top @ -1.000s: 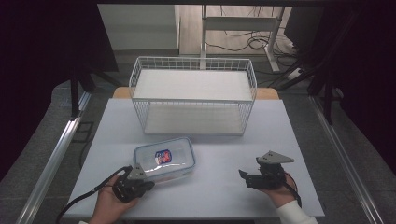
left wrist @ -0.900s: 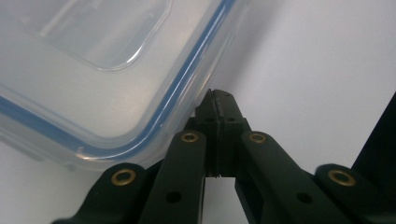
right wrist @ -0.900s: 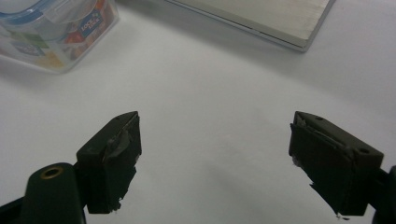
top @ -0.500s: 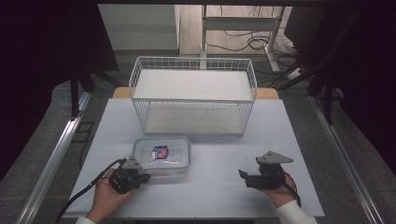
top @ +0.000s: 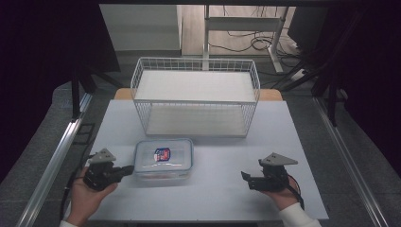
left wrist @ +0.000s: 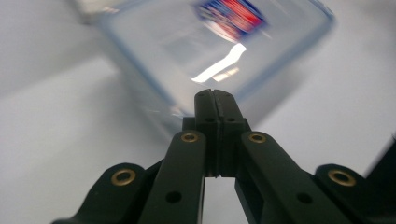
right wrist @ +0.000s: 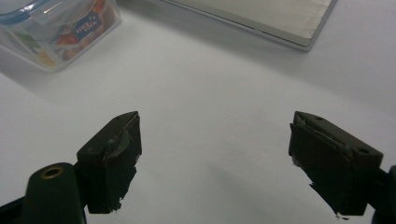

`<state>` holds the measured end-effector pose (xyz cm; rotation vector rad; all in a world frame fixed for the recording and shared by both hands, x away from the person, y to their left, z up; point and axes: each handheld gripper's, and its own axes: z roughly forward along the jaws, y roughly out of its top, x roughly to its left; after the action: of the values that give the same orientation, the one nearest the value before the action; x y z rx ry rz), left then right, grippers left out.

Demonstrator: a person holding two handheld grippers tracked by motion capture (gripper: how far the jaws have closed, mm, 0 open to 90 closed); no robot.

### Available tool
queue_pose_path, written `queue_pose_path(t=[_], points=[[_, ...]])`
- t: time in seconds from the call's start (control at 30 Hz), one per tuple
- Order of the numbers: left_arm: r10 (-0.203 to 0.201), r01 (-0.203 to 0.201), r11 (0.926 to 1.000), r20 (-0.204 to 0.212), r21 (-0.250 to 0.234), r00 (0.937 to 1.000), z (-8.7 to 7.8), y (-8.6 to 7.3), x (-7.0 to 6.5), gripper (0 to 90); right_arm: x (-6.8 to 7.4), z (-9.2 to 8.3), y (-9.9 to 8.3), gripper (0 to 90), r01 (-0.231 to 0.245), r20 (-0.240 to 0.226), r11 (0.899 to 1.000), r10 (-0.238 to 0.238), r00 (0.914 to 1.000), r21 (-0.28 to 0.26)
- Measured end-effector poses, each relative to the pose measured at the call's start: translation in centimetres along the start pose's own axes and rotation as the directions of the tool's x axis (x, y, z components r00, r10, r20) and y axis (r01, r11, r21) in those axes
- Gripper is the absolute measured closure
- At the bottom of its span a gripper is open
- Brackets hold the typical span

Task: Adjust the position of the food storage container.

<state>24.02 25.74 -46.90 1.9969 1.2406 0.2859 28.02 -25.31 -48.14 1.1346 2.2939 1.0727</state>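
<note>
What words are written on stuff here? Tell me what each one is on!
"LOCK & LOCK": white letters on the blue and red sticker on the clear plastic box, seen in the right gripper view.
The same sticker in the high view: too small to read.
The same sticker in the left gripper view: too blurred to read.
No other writing shows.

Container (top: 163, 160) on table (top: 213, 198), in front of wire rack (top: 196, 97), btwn both tongs.
</note>
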Motion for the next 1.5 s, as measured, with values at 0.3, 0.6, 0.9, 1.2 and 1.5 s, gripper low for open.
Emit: queue_pose_path(t=[0.3,0.6,0.9,1.2,1.5], points=[[-0.147,0.147,0.9833,-0.007,0.108,0.9891,4.4,1.1,4.9,90.0,0.1,0.5,0.2,17.2,0.001,-0.008,1.0,-0.001,1.0,0.006],[-0.149,0.148,0.9766,-0.004,0.156,0.9888,6.1,1.2,4.9,90.0,-0.2,0.1,-0.1,17.2,-0.006,0.005,1.0,0.006,1.0,0.006],[-0.163,0.155,0.9765,0.04,0.149,0.9858,6.9,1.4,3.9,90.0,0.1,0.4,0.2,17.2,0.002,0.001,1.0,-0.002,1.0,0.007],[-0.162,0.148,0.9772,0.087,0.152,0.9829,8.2,2.2,2.5,90.0,0.1,0.4,0.1,17.2,0.004,-0.004,1.0,-0.004,1.0,0.013],[-0.155,0.137,0.9778,0.11,0.159,0.9818,10.3,3.7,0.6,90.0,0.0,0.3,0.1,17.2,-0.005,0.0,1.0,0.005,1.0,0.013]])
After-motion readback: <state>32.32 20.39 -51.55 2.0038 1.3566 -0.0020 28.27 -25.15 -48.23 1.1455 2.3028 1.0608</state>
